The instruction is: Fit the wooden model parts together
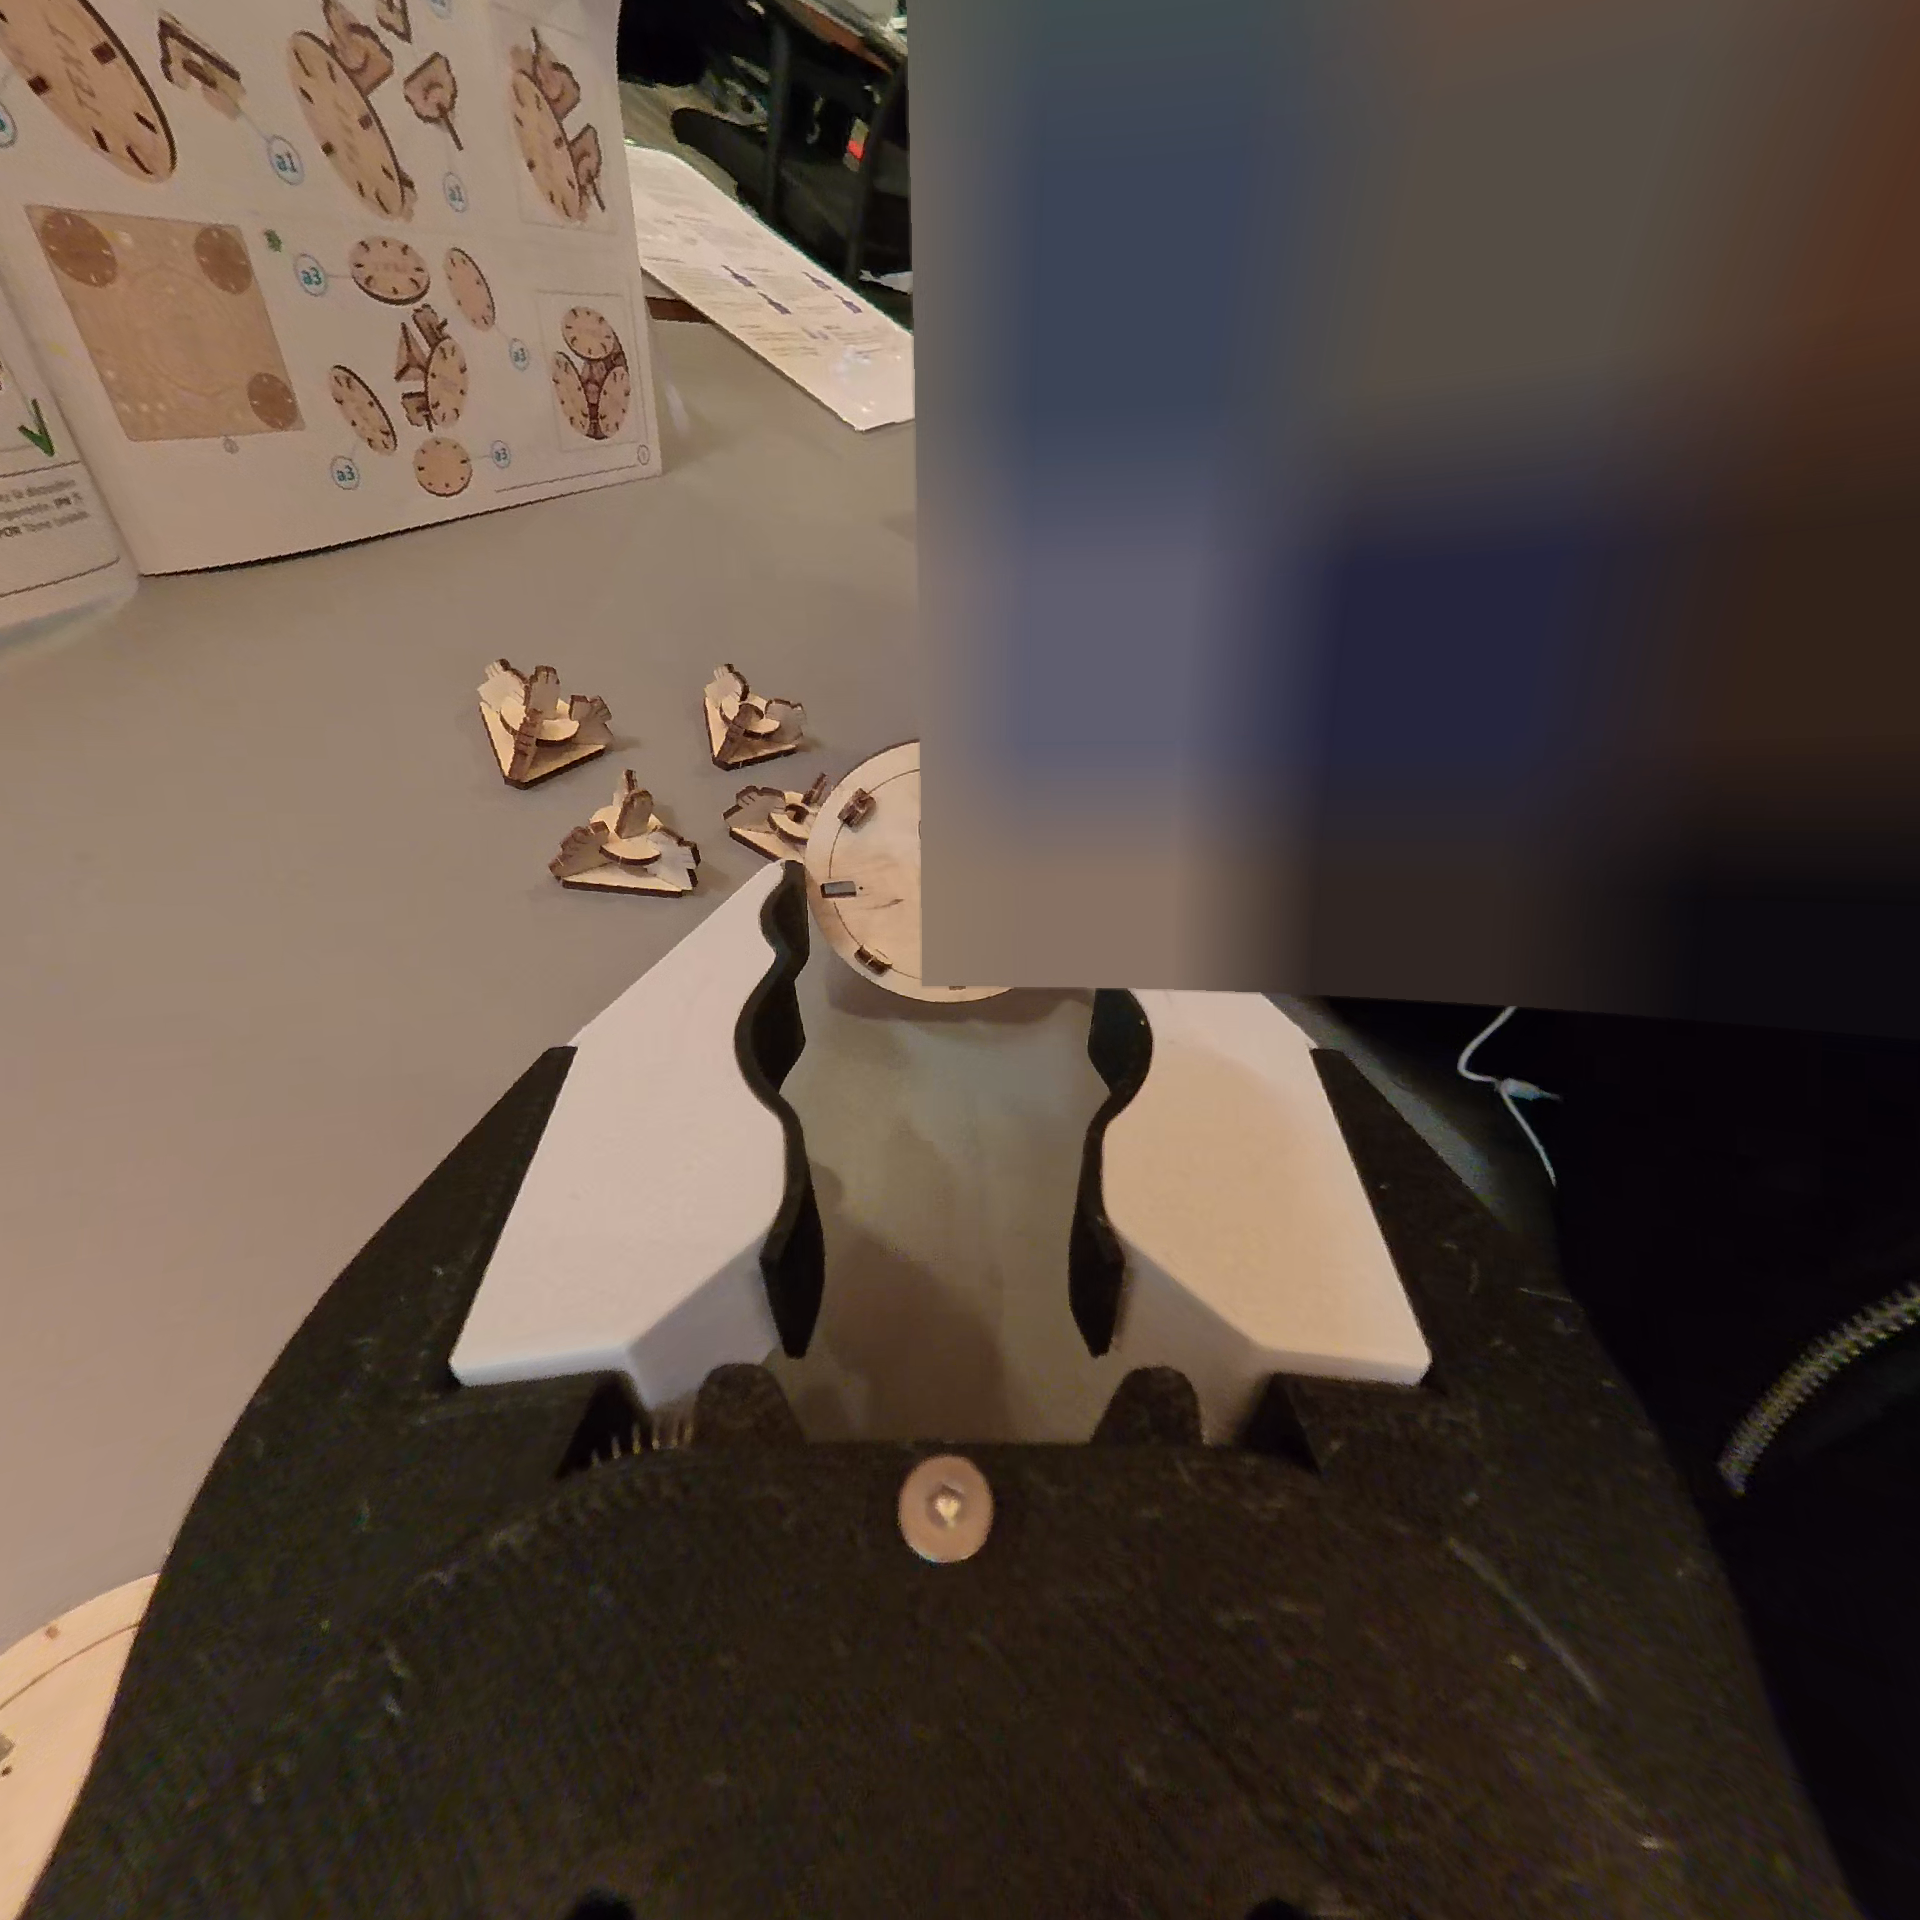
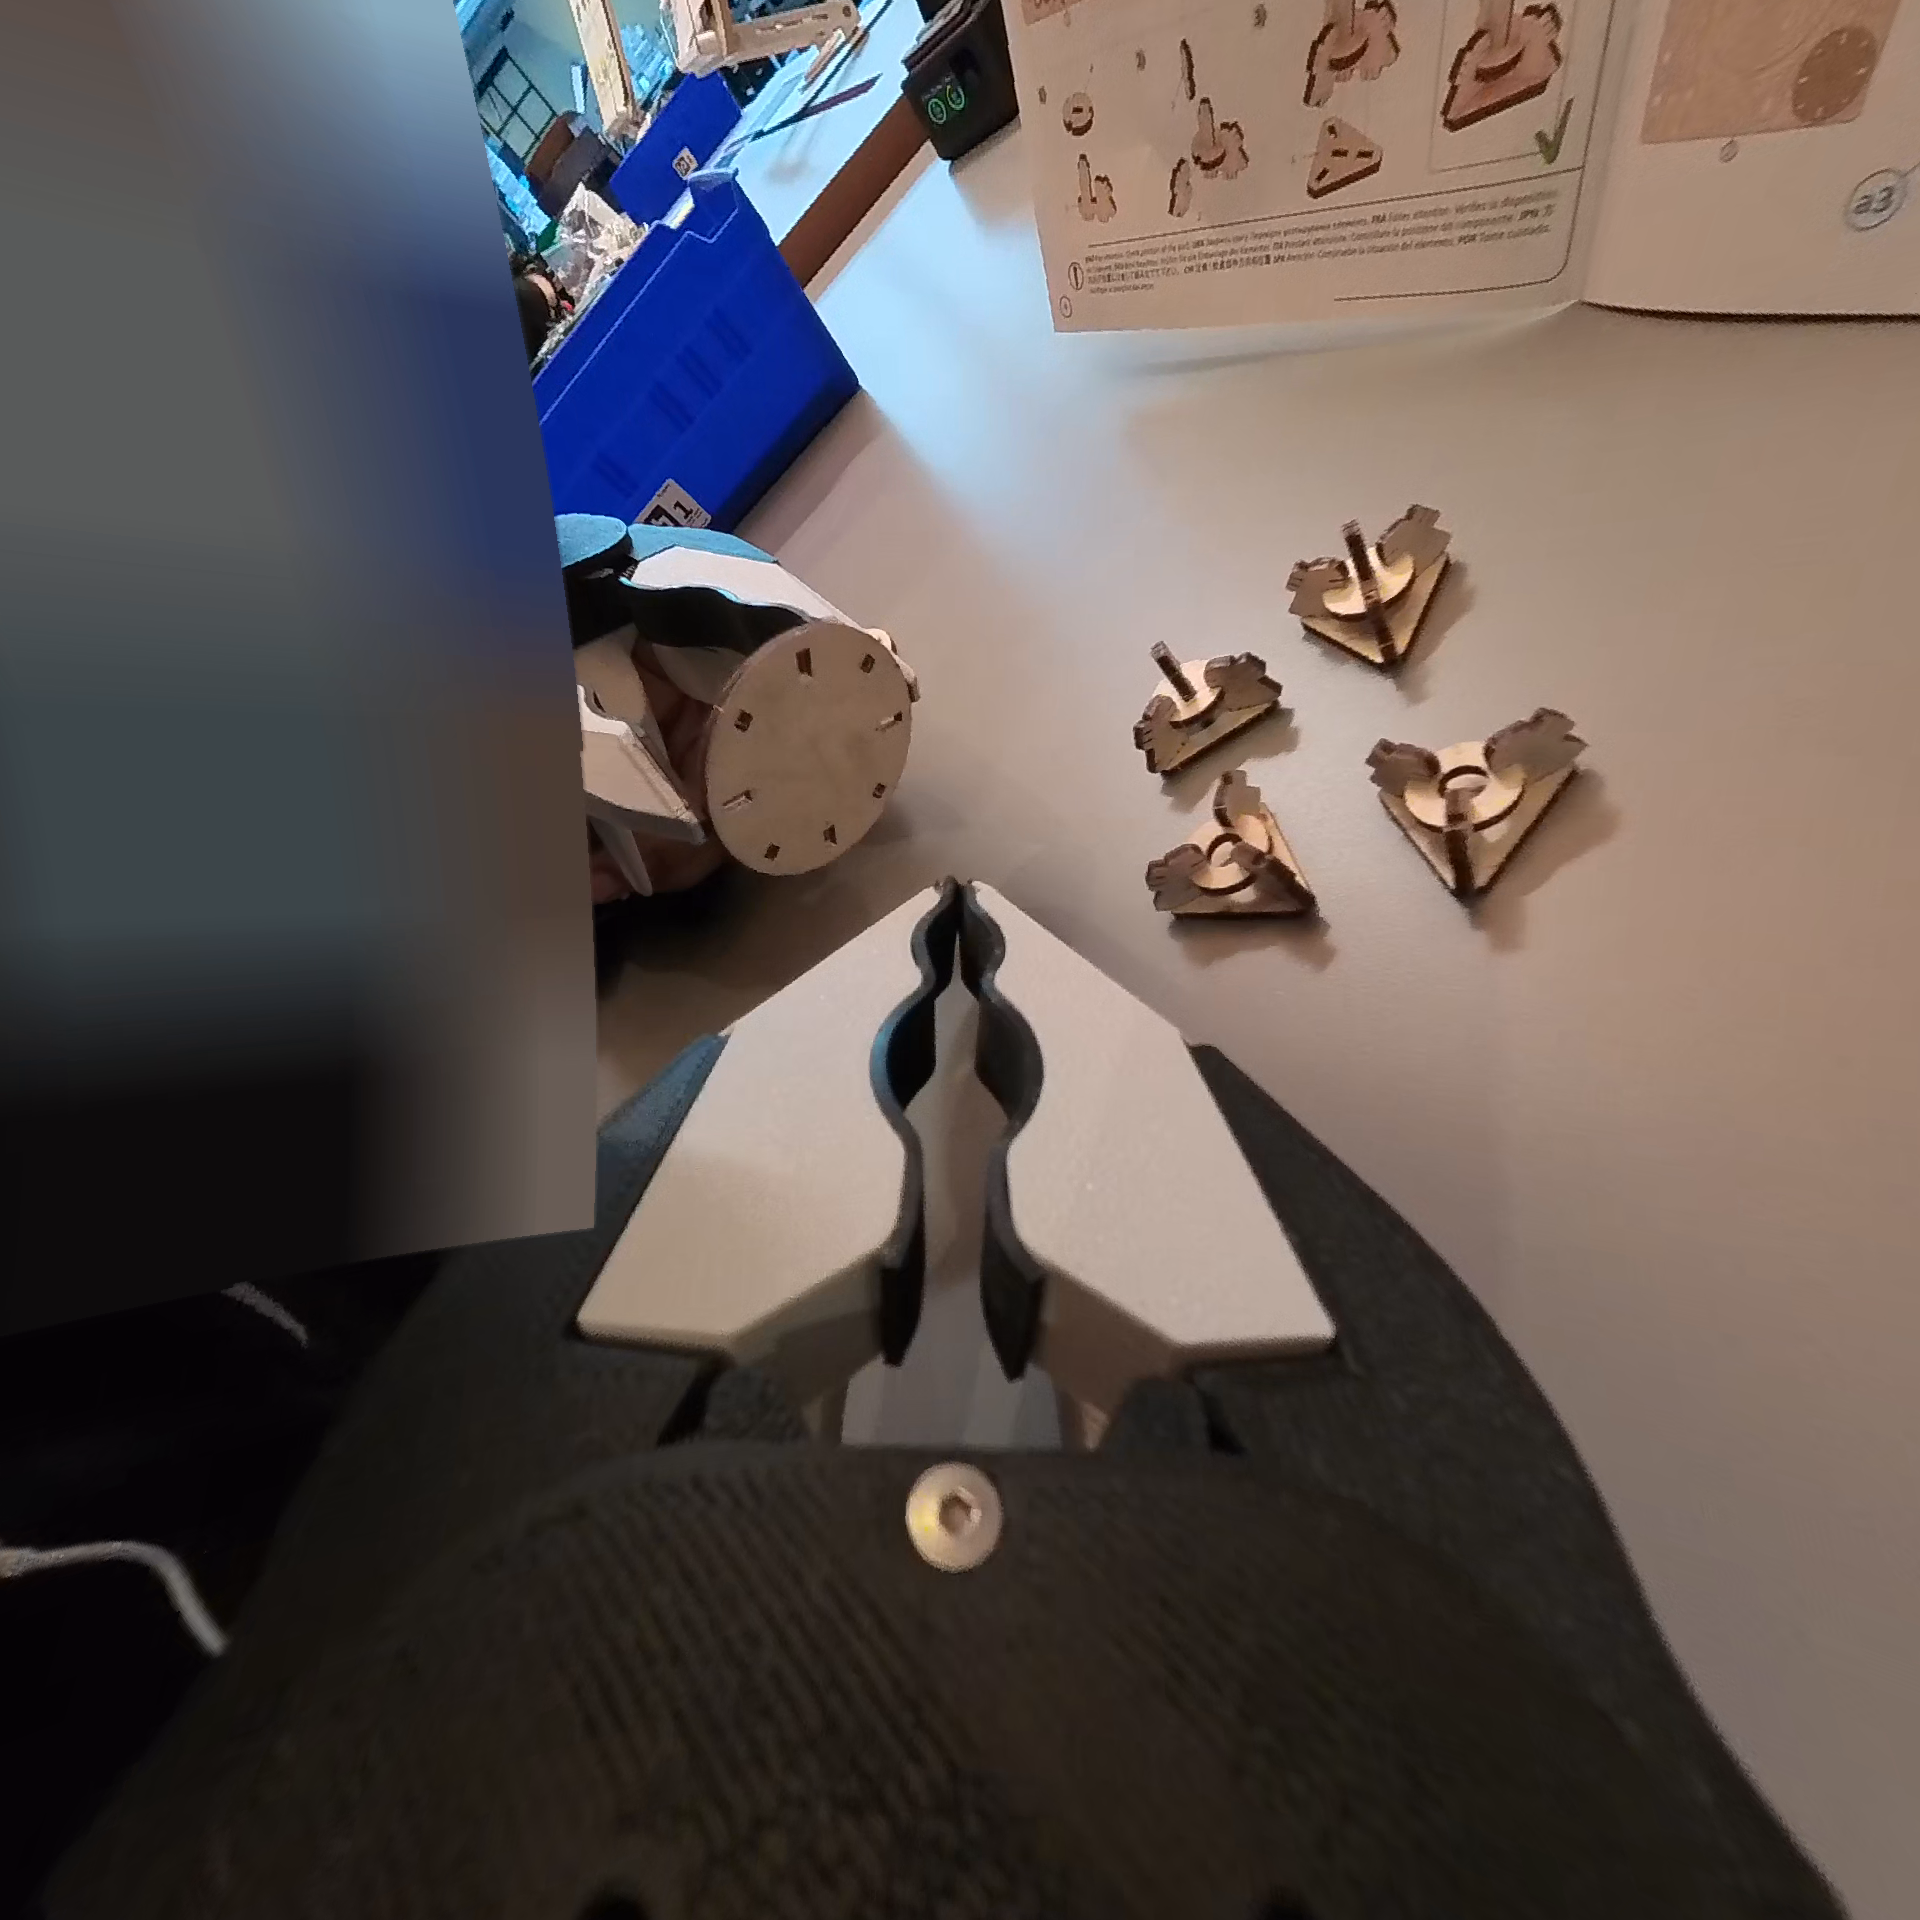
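Right wrist view: right gripper (image 2: 958, 889) is seen pressed together, nothing between its pads, hovering over the grey table (image 2: 1351, 1039). A slotted wooden disc (image 2: 805, 750) is pinched on edge by the left gripper (image 2: 665, 717), just far-left of the right tips, its flat face turned toward them. Four triangular wooden pieces (image 2: 1236, 862) lie far-right, apart. A booklet (image 2: 1299, 156) stands beyond.

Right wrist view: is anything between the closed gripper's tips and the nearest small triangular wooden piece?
Nothing visible stands in the way. Only bare grey table lies between the right gripper and the nearest triangular piece. The wooden disc is off to the other side of the tips, out of that path.
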